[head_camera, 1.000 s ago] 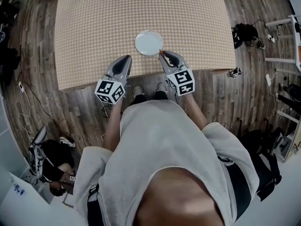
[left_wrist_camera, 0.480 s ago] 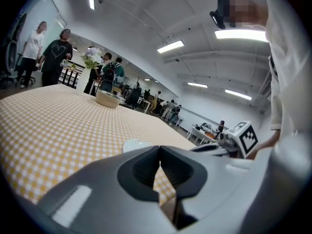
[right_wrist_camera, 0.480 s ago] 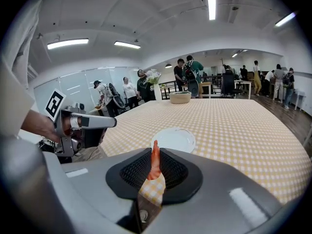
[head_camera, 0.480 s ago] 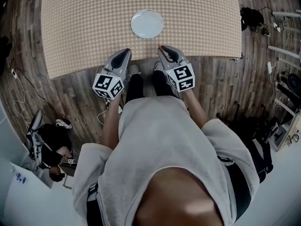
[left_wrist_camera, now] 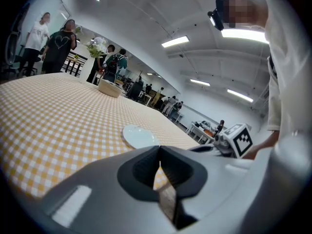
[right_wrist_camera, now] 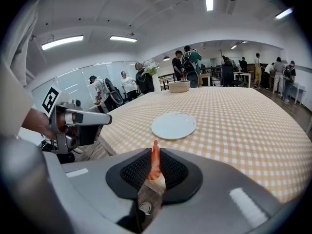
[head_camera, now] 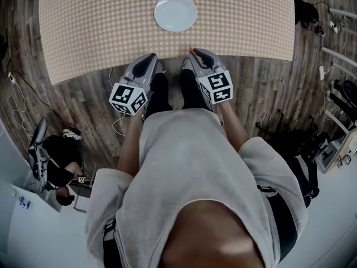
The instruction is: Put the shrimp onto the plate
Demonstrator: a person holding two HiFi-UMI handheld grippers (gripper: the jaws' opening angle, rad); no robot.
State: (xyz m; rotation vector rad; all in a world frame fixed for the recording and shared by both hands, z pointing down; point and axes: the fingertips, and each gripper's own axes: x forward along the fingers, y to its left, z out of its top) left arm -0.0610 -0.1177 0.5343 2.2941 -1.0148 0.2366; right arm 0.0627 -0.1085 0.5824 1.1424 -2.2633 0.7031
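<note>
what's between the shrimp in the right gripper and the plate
Only bare checkered tablecloth: the right gripper view shows nothing standing between the shrimp, pinched in the right gripper, and the plate.

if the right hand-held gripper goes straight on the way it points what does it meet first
Probably the white plate, straight ahead on the checked table. The right hand-held gripper, shut on the shrimp, might pass above it; its height is unclear.

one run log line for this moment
right gripper: shut on orange shrimp | left gripper: shut, empty | round white plate: empty, on yellow checked table
</note>
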